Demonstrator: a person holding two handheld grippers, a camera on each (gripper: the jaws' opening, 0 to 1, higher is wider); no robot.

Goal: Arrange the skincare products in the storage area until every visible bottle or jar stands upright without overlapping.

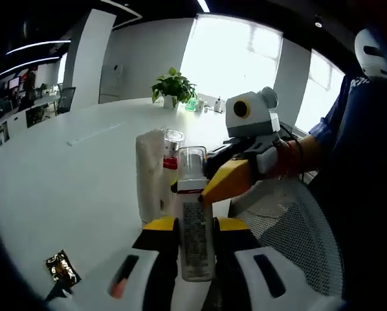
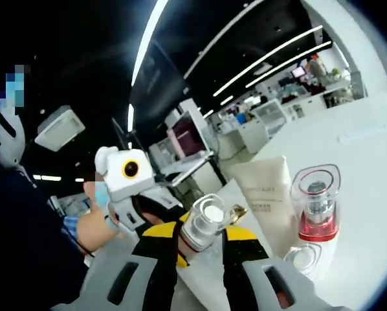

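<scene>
Between the yellow-tipped jaws of the left claw (image 1: 195, 228), a slim clear-capped bottle (image 1: 193, 214) is standing upright, pinched around its labelled middle just over the white desk (image 1: 83, 168). The right claw (image 2: 202, 241) is closing on the same bottle from the far side, its jaws sitting on the clear cap (image 2: 204, 223), so both are holding one item. Just behind it, a cream tube (image 1: 149, 175) and a red-collared pump bottle (image 2: 318, 217) are standing close together. Judging by its look, the bottle is light, rigid plastic with a smooth, slippery wall, and the cap may pull off if tugged. Taking hold low on the labelled body seems safer than gripping the cap. A small foil wrapper (image 1: 62, 267) is lying near the desk edge.
</scene>
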